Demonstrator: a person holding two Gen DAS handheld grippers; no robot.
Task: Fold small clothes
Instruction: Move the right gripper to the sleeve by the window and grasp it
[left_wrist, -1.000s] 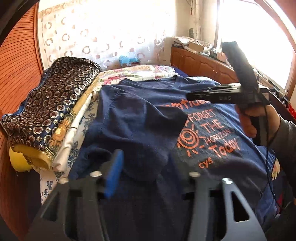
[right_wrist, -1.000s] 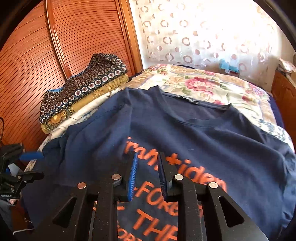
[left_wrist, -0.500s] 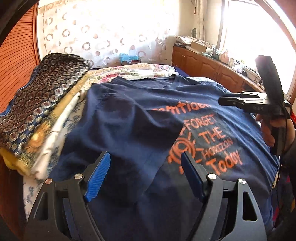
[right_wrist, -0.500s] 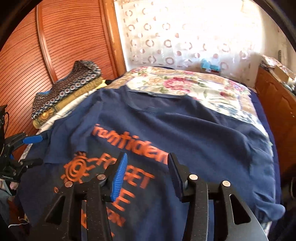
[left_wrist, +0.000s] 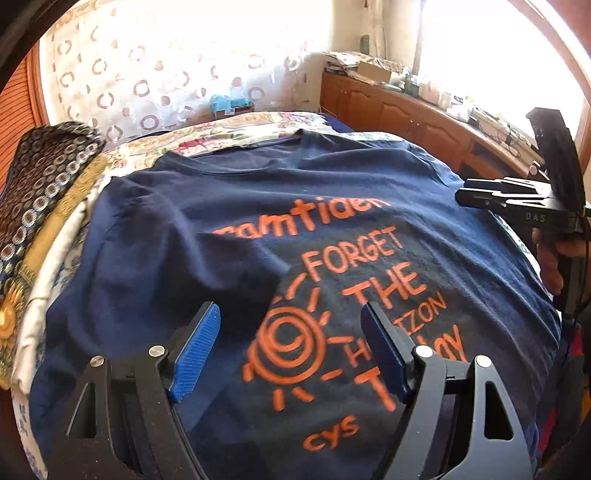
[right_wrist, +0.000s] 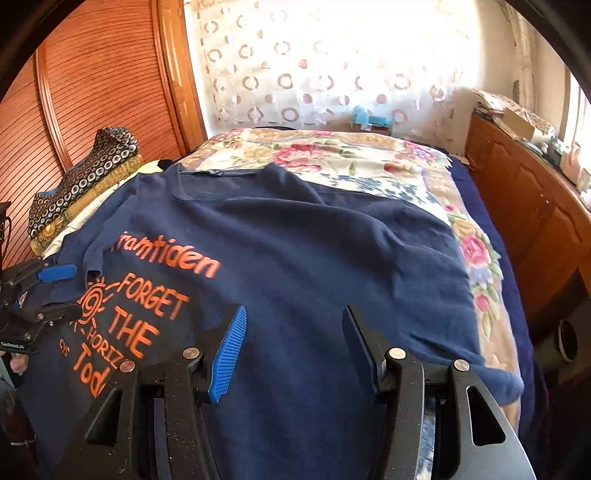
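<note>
A navy T-shirt (left_wrist: 229, 229) (right_wrist: 314, 240) with orange lettering lies spread on the bed, its left sleeve folded inward over the chest. My left gripper (left_wrist: 290, 332) hovers above the orange sun print, open, with nothing between its blue pads. My right gripper (right_wrist: 293, 332) hangs over the plain right half of the shirt; its jaws are opening and nothing is between them. Each gripper shows in the other's view: the right one (left_wrist: 465, 192) at the right edge held by a hand, the left one (right_wrist: 61, 290) at the left edge.
A floral bedspread (right_wrist: 351, 158) covers the bed beyond the collar. A stack of folded patterned cloths (left_wrist: 40, 206) (right_wrist: 85, 184) sits along the left side by the wooden slatted wardrobe (right_wrist: 92, 85). A wooden cabinet (right_wrist: 524, 206) with clutter runs along the right.
The left gripper slid right from the folded sleeve to over the sun print and opened a little wider. The right gripper moved right, off the lettering, and opened from nearly shut.
</note>
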